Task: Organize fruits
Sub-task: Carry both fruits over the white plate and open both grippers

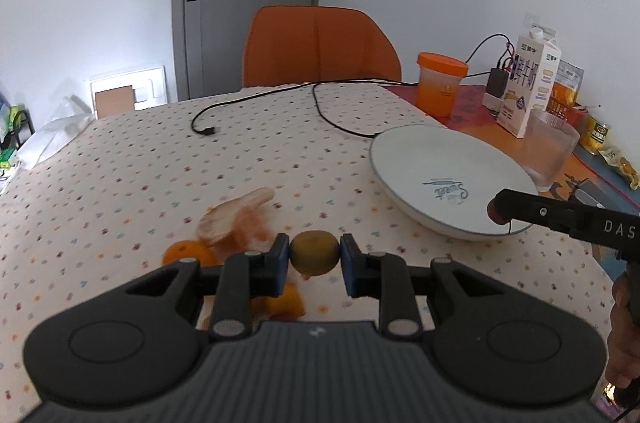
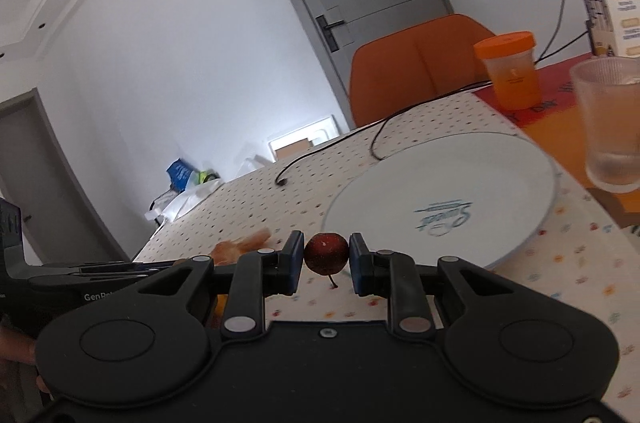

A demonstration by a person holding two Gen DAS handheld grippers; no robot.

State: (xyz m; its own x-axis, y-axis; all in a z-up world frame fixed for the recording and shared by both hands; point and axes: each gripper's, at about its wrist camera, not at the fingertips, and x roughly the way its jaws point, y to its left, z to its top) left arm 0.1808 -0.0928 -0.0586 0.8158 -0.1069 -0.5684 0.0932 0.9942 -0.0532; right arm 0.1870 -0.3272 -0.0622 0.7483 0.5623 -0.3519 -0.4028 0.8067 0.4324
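- The left gripper pinches a brownish-green kiwi between its blue pads, lifted above the dotted tablecloth near the table's near edge. The fruit is round and held only at two small contact spots, so it could probably roll or slip out if the pinch loosens on the way to the plate.
- The right gripper is clamped on a small dark red fruit, stem hanging down, just short of the plate's near rim. Released too early, it would likely land on the cloth or bounce off the rim.
- The glass stands just beside the plate's far right side; a wide swing of either tool could knock it.
- Both grippers are heading for one plate, so they may collide there.
- Orange fruit pieces and a pale blurred shape lie under the left gripper; its body hides part of them, and what the pale thing is cannot be told.
- Whether more fruit lies below the right gripper is hidden.
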